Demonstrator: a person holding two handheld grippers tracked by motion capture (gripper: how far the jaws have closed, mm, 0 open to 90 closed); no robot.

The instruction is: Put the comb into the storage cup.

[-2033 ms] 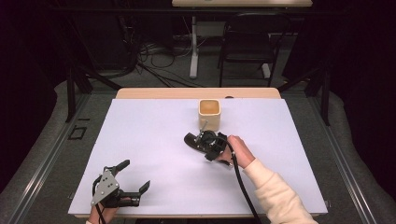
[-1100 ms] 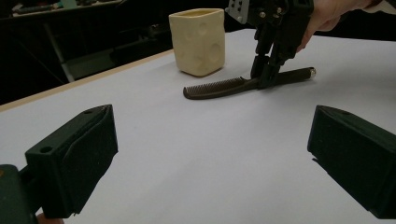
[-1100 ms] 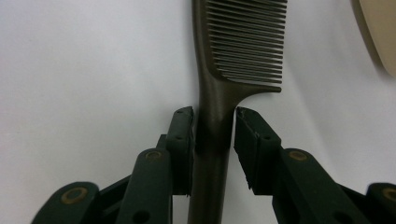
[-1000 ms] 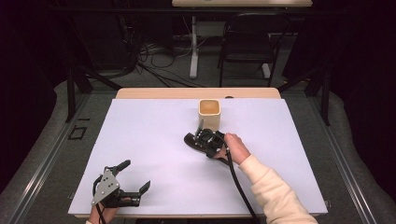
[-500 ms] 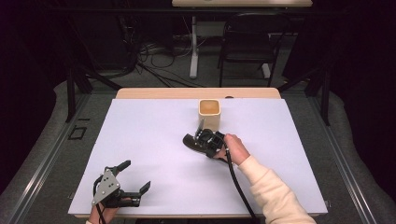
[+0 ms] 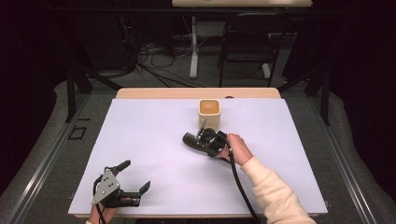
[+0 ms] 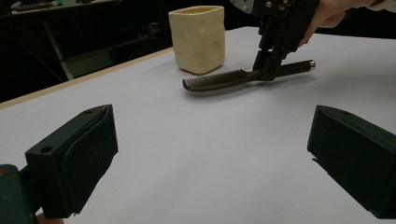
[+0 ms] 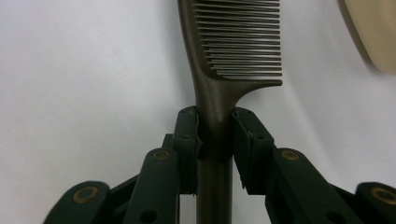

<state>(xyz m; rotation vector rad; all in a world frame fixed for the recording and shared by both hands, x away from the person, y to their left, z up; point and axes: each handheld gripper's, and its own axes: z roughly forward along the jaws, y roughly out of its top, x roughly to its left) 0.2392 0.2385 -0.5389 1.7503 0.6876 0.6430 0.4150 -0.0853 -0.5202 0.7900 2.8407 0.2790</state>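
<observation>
You're clamping the right gripper (image 8: pixel 215 135) on the comb (image 8: pixel 219 93) near its neck, jaws having just been closing. Lifting now (the long handle is overhanging), you're risking it pivoting and slipping before the cup (image 6: pixel 209 114); your left gripper (image 7: pixel 210 158) is sitting released.

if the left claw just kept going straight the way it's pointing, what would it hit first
Probably the comb. The left claw is open, with bare white table ahead of it. The comb lies across that line, gripped by the right claw, and the cream cup stands just behind. Depth is hard to judge.
</observation>
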